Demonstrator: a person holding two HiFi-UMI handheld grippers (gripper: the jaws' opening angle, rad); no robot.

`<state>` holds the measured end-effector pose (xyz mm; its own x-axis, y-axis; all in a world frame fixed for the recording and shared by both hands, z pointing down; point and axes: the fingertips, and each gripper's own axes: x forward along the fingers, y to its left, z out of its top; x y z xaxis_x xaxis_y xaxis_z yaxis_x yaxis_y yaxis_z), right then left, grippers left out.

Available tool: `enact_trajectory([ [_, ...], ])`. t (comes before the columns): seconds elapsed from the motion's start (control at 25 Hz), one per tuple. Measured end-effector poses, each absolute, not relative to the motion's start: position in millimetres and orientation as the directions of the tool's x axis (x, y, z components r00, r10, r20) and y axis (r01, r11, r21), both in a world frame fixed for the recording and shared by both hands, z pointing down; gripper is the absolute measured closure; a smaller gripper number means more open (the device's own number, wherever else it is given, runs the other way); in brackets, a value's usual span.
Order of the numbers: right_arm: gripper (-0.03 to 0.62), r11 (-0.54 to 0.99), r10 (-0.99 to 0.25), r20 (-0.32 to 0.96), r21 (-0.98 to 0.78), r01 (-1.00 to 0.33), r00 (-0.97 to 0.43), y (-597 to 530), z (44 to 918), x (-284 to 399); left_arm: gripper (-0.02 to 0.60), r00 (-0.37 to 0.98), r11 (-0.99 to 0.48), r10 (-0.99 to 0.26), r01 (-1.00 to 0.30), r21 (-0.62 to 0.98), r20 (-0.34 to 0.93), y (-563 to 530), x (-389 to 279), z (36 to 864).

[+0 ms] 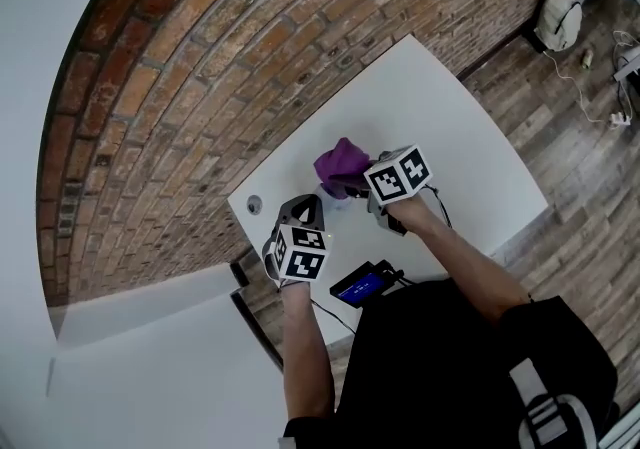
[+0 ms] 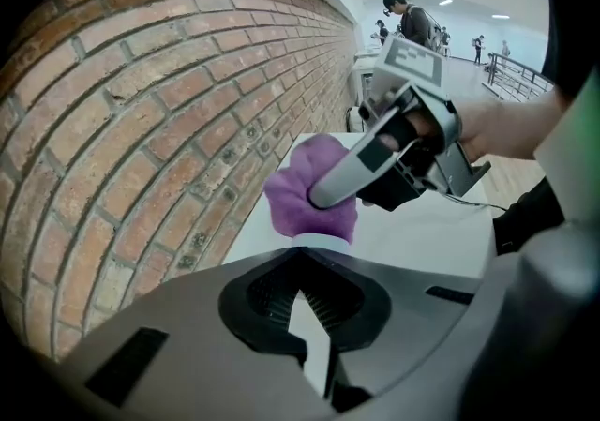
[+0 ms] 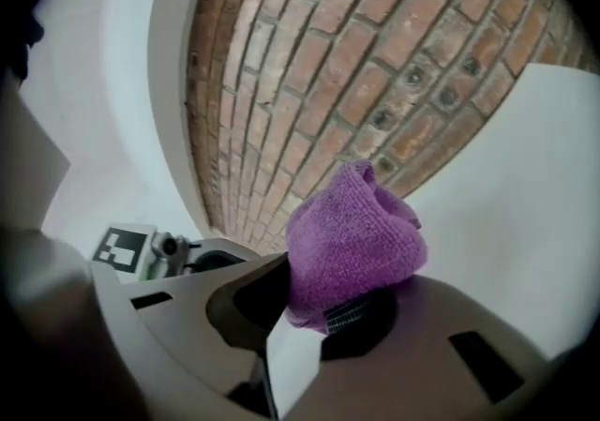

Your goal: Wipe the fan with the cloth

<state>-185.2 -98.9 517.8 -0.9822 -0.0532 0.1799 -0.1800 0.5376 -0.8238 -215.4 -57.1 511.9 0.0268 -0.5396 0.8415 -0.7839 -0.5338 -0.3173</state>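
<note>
Clamping purple cloth (image 3: 352, 232) in R hand-held gripper (image 3: 328, 308), L hand-held gripper (image 2: 305, 295) jaws together, near it

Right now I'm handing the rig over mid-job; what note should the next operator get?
Left gripper: shut, tips at a small white object, apparently the fan; grip on it unclear.
Right gripper: shut on the purple cloth, bunched right over that object.
All above the white table.
Done: cloth is in hand.
Left: wiping the fan; progress cannot be judged.

Purple cloth (image 1: 338, 163) (bunched) over white table (image 1: 465, 142)
</note>
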Motion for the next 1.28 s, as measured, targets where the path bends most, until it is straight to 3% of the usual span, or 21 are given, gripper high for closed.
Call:
enact_trajectory([
  [0.16, 0.525, 0.565, 0.003, 0.158, -0.815, -0.129, -0.987, -87, 512, -201, 0.589, 0.023, -0.537, -0.535, -0.781, -0.319, 0.844, -55, -215, 513],
  [0.32, 0.525, 0.384, -0.048, 0.241, -0.891, -0.241, -0.969, -88, 575, -191, 0.589, 0.020, -0.532, -0.541, -0.783, -0.324, 0.841, -55, -215, 513],
  [0.44, 0.525, 0.251, -0.161, 0.299, -0.909, -0.332, -0.941, -99, 601, -168, 0.589, 0.020, -0.529, -0.545, -0.784, -0.325, 0.838, -55, -214, 513],
  [0.56, 0.525, 0.157, -0.248, 0.170, -0.964, -0.213, -0.954, -110, 576, -158, 0.591, 0.021, -0.526, -0.549, -0.785, -0.326, 0.836, -57, -215, 513],
  [0.72, 0.525, 0.103, -0.235, 0.079, -0.989, -0.105, -0.969, -103, 555, -164, 0.591, 0.023, -0.523, -0.550, -0.788, -0.323, 0.835, -57, -214, 512],
  [0.92, 0.525, -0.041, -0.213, 0.131, -0.991, -0.125, -0.968, -72, 588, -181, 0.590, 0.024, -0.522, -0.552, -0.790, -0.323, 0.834, -57, -213, 513],
  [1.16, 0.526, 0.068, -0.109, 0.358, -0.928, -0.366, -0.928, -54, 649, -185, 0.591, 0.023, -0.512, -0.560, -0.795, -0.324, 0.828, -57, -215, 512],
  [1.28, 0.525, 0.098, -0.025, 0.406, -0.908, -0.406, -0.914, -53, 665, -181, 0.591, 0.021, -0.511, -0.562, -0.795, -0.327, 0.827, -56, -214, 513],
])
